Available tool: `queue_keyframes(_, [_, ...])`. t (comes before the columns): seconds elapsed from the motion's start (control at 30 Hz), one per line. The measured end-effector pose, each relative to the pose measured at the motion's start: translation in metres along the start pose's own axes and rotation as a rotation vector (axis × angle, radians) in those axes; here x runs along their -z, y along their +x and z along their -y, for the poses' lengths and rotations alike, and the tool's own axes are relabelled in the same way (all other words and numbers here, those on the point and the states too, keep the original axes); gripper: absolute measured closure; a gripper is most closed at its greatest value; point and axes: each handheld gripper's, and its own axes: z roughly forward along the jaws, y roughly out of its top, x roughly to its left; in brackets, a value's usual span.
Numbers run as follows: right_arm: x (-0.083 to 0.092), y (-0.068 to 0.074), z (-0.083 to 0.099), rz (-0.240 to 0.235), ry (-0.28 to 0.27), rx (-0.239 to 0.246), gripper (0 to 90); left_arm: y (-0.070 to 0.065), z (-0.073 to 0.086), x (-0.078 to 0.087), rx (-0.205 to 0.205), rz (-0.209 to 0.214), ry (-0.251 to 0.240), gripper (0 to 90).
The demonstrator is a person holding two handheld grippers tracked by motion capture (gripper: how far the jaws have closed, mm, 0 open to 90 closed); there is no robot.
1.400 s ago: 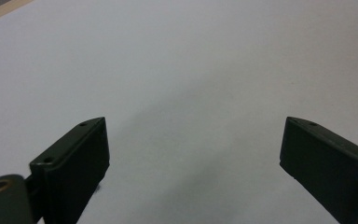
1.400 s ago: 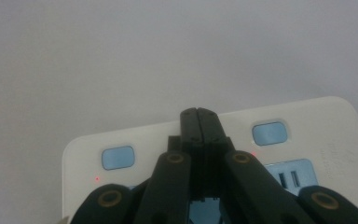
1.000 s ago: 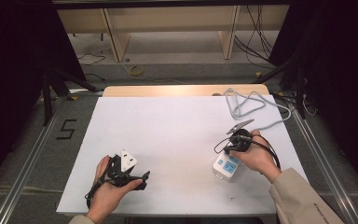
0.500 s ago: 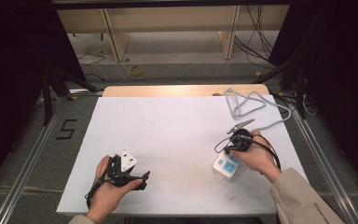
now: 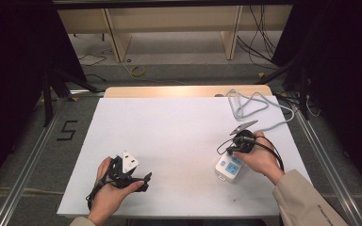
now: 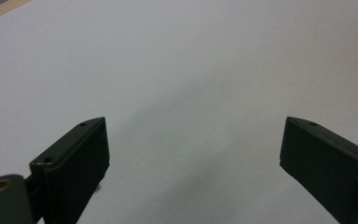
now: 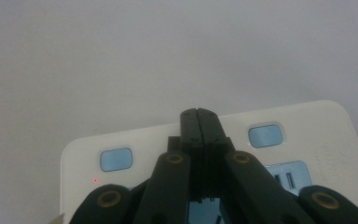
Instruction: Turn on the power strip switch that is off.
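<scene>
Nothing shifts for you between the earlier pictures and now. Your right claw sits in the same spot over the white power strip — jaws pressed together. Your left claw rests in the same place on the worktop — jaws wide apart. The grey cable lies in the same loops.

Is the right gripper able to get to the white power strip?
Probably yes. The right gripper, jaws shut, already hovers right over the power strip between its two blue buttons, with nothing in between.
</scene>
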Motion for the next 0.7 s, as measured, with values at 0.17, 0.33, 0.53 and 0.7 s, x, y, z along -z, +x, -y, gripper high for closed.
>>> queue_keyframes(0.17, [0.002,-0.001,0.000,0.001,-0.011,-0.002,90.0,0.000,0.000,0.000,0.000,0.000,0.000,7.8])
queue_keyframes(0.33, [0.003,-0.002,0.001,0.003,-0.020,-0.004,89.8,0.000,0.000,0.000,0.000,-0.001,-0.001,7.7])
queue_keyframes(0.53, [0.007,-0.001,0.002,0.000,-0.029,-0.009,89.5,0.000,0.000,0.000,0.004,-0.002,-0.003,7.8])
queue_keyframes(0.7, [0.011,-0.002,0.004,-0.011,-0.043,-0.021,88.5,0.000,0.000,0.001,0.004,-0.002,-0.001,7.8])
